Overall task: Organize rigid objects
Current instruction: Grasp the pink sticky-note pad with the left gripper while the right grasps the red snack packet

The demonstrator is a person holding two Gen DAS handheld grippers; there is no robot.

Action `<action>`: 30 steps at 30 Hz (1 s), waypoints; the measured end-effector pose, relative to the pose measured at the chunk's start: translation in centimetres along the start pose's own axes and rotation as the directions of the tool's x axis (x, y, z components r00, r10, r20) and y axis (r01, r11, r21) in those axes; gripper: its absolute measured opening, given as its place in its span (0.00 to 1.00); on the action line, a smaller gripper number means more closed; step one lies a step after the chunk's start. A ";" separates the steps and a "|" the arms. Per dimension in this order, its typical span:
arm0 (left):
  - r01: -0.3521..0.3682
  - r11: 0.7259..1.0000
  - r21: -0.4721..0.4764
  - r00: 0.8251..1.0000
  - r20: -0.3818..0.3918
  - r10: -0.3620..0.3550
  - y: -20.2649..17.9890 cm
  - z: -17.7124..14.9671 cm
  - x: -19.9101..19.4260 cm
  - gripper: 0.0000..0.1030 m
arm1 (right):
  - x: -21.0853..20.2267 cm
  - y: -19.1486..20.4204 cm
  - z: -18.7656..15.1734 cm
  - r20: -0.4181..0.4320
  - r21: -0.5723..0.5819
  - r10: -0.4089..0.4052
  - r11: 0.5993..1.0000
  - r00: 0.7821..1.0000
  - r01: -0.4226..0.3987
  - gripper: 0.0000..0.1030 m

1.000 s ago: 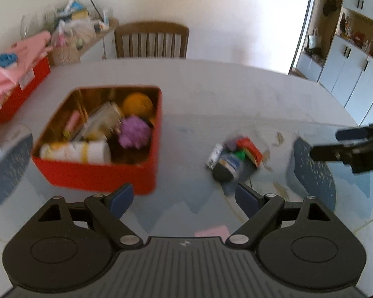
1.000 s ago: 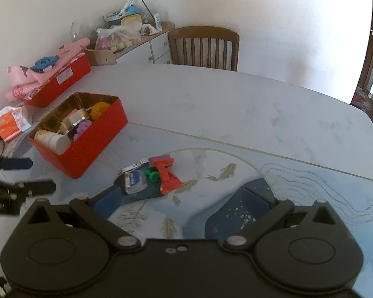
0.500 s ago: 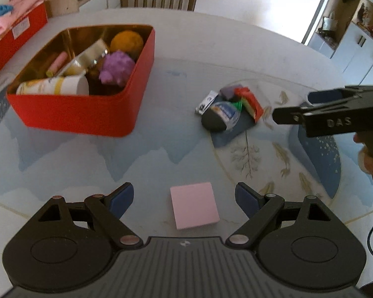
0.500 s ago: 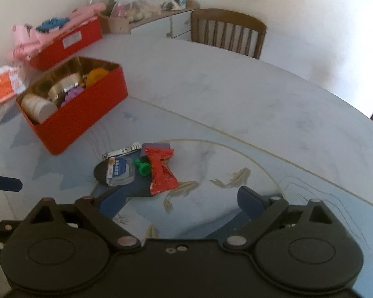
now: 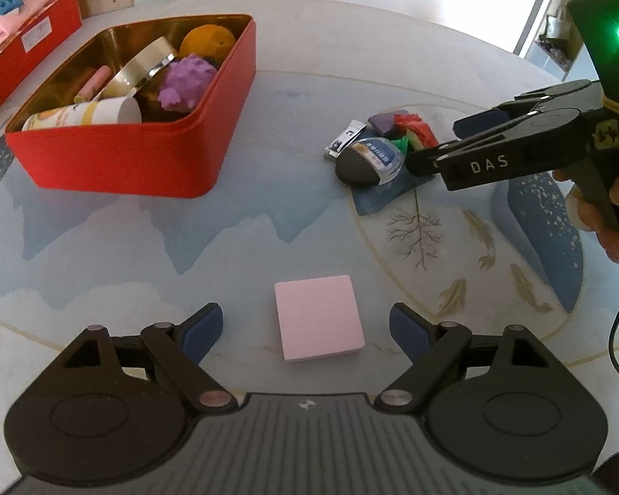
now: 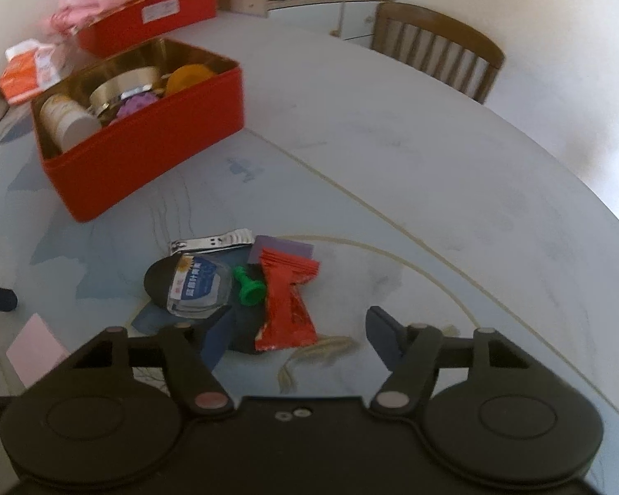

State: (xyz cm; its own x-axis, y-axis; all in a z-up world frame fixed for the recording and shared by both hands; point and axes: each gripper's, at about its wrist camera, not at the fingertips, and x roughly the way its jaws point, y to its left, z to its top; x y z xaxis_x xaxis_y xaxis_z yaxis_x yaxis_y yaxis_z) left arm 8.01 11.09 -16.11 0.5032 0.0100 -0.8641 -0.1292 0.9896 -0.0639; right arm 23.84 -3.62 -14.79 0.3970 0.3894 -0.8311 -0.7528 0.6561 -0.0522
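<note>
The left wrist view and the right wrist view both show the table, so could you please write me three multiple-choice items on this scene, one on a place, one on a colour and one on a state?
1. Where does the pink pad lie?
A. On the table between the left gripper's fingers
B. Inside the red tin
C. On the chair

2. What colour is the small peg beside the red wrapper?
A. Yellow
B. Green
C. White

3. How do the left gripper's jaws stand?
A. Shut on the pad
B. Shut on nothing
C. Open, clear of the pad

Key: 1 A, the pink pad sits flat on the table between the fingers of the left gripper, outside the red tin. 2 B, the peg is green next to the red wrapper. 3 C, both pads stand apart from the pad's edges.
</note>
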 end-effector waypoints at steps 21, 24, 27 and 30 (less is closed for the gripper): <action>-0.004 0.998 0.063 1.000 0.016 0.003 -1.0 0.2 -0.4 0.41 | -0.6 -0.4 -0.4 0.004 0.097 0.014 0.995 1.000 -0.015 0.24; 0.002 0.998 0.063 1.000 0.011 -0.003 -1.0 0.3 -0.4 0.41 | -1.4 -0.4 -1.1 0.011 0.135 0.004 0.991 1.000 -0.006 0.22; 0.014 0.998 0.062 1.000 0.006 -0.014 -0.9 0.3 -0.4 0.41 | -2.5 -0.2 -1.5 0.025 0.161 0.002 0.987 1.000 -0.006 0.21; 0.025 0.998 0.052 1.000 0.001 -0.025 -0.8 0.2 -0.5 0.41 | -3.7 -0.1 -1.8 0.040 0.182 -0.004 0.983 0.999 -0.004 0.21</action>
State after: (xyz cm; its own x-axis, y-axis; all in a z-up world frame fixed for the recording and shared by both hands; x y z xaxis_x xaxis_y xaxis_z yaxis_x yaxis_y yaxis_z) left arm 8.04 10.34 -15.48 0.5072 -0.0145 -0.8617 -0.0720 0.9957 -0.0591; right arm 21.43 -6.30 -12.71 0.4206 0.4128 -0.8079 -0.6460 0.7615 0.0527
